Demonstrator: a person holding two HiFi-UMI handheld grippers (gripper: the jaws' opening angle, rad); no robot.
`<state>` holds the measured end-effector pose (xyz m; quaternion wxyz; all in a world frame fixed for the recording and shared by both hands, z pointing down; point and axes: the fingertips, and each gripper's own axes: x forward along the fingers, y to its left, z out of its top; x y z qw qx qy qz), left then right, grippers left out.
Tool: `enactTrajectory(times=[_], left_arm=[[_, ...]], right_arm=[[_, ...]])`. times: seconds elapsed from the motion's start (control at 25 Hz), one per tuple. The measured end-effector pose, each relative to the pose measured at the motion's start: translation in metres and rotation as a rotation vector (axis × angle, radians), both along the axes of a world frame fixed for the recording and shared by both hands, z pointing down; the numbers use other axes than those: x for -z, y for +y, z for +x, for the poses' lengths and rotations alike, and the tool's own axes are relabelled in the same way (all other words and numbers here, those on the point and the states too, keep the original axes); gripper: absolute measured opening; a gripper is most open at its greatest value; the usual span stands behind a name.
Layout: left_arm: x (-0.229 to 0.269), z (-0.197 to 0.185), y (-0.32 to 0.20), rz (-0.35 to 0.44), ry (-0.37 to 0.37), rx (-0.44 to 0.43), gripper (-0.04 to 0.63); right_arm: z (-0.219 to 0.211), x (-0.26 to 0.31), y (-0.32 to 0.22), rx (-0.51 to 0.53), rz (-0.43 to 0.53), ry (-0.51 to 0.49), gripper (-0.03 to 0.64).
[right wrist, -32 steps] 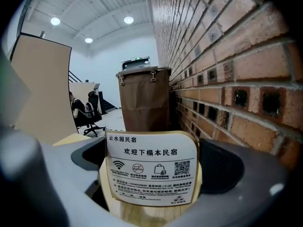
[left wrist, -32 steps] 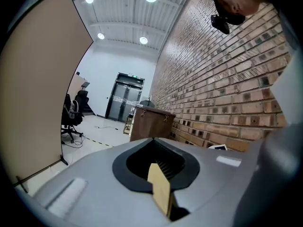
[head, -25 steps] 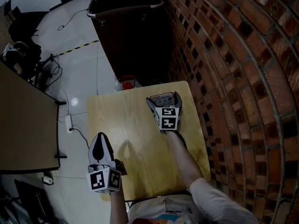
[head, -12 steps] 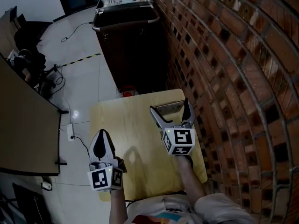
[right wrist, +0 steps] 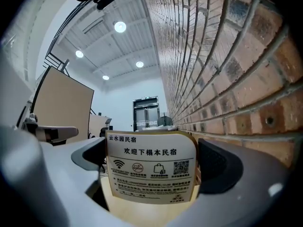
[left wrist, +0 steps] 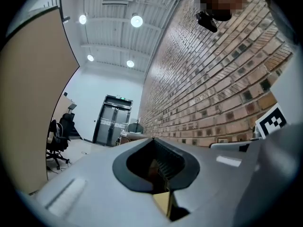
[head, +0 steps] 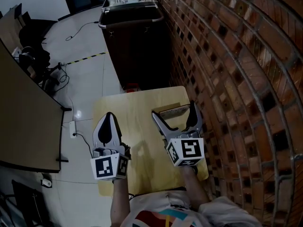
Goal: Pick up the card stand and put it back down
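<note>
Here, your right gripper (right wrist: 151, 148) view tells what the head view cannot: the card stand (right wrist: 150, 171) stands upright and square to the camera between the two jaws. Its printed face, with a row of icons and a QR code, is readable, and its side edges meet the pads on either side, so the jaws are clamped on it. In the head view it shows only as a thin brown wedge between the wide-set jaws, and you cannot tell there whether it clears the table (head: 137, 126). Your left gripper (left wrist: 154, 145) view shows its jaws pressed together with nothing between them. The small, light wooden table sits against a brick wall (head: 246, 56). Beyond it stands a dark cabinet (head: 135, 41), and a pale floor (head: 85, 74) with a striped tape line (head: 87, 57) runs to a desk (head: 23, 117) and an office chair (head: 31, 34). Both grippers point away from you, the left over the table's left edge, the right over its far right part beside the wall.
</note>
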<state>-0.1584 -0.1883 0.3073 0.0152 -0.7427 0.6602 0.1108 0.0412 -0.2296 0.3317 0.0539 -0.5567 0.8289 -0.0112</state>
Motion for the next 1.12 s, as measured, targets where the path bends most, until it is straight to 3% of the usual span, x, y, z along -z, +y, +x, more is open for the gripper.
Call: enactTrajectory(times=[0.4,1.12], left_arm=[[0.009,-0.007,0.012,0.042,0.038,0.019,0.005],[-0.023,-0.020,0.002,-0.048,0.052,0.014,0.005]], right_arm=[[-0.003,0.013,0.010,0.020,0.026,-0.016,0.575],[-0.001,-0.019,-0.006,-0.025,-0.037,0.016,0.575]])
